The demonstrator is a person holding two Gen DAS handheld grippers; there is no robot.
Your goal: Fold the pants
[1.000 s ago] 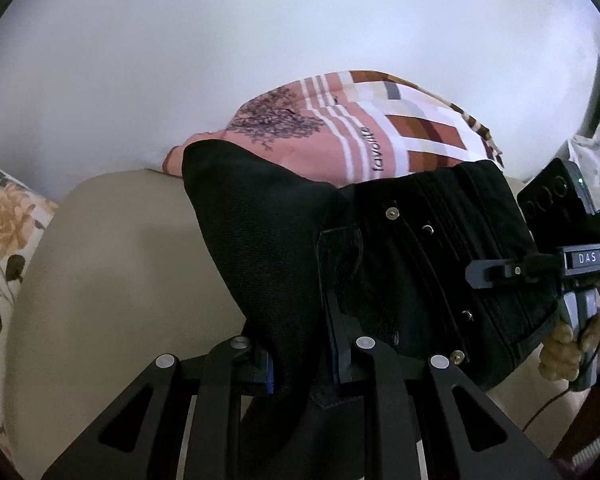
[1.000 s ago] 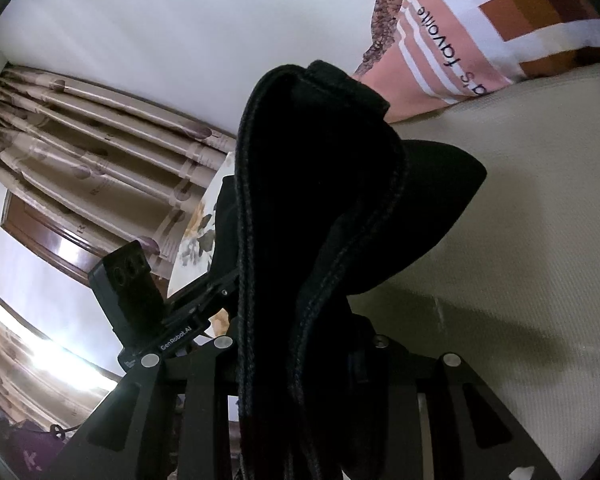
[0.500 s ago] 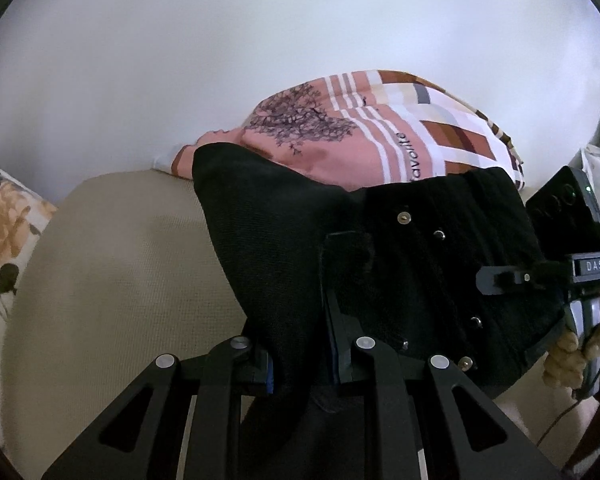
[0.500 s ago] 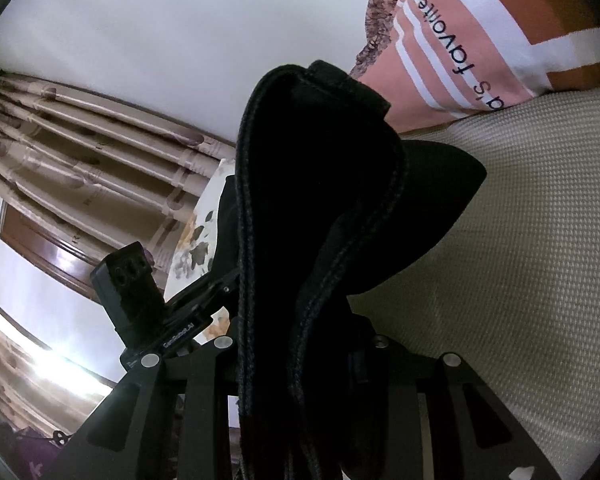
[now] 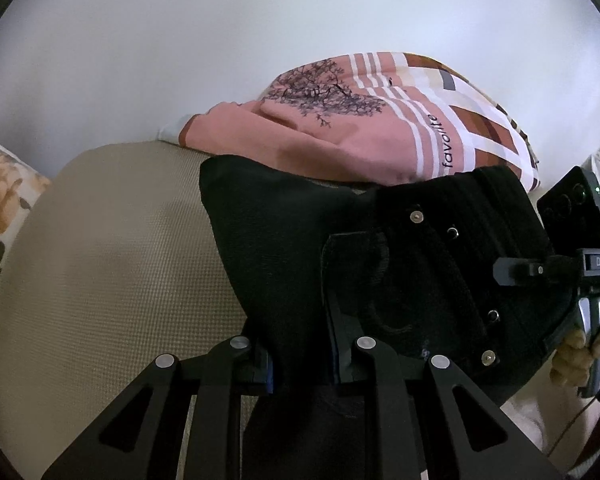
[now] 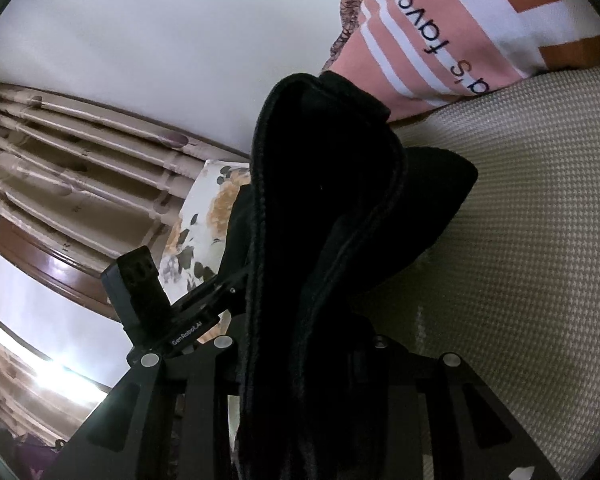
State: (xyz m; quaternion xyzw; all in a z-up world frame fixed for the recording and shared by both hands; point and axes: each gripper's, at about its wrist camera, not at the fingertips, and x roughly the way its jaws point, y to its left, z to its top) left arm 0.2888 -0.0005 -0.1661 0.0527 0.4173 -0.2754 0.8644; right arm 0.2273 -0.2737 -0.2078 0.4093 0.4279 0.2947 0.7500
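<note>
Left wrist view showed the left gripper point(image 5: 302, 356) with its jaws pinching a fold of the black pants point(image 5: 380, 264), the cloth passing between the jaws and spreading ahead of them above the beige textured surface point(image 5: 112, 264). Compared with the frame a second earlier, the pink striped pillow point(image 5: 380, 132) beyond the jaws sat lower and larger in view, and more of the beige surface was exposed to the left of the jaws; the grip on the cloth was unchanged. To the right of the jaws, the right gripper point(image 5: 540, 270) met the far edge of the pants, with a hand point(image 5: 580, 352) on its handle partly cut off by the frame edge.

Right wrist view showed the right gripper point(image 6: 300, 360) jaws clamped on a thick bundle of the pants point(image 6: 324, 208), which rose directly ahead and hid the fingertips entirely. The left gripper point(image 6: 204, 300) appeared left of the jaws, its fingers lost in dark cloth. The pillow point(image 6: 440, 40) stood closer than before. A floral cushion point(image 6: 212, 216) was half hidden behind the pants.
</note>
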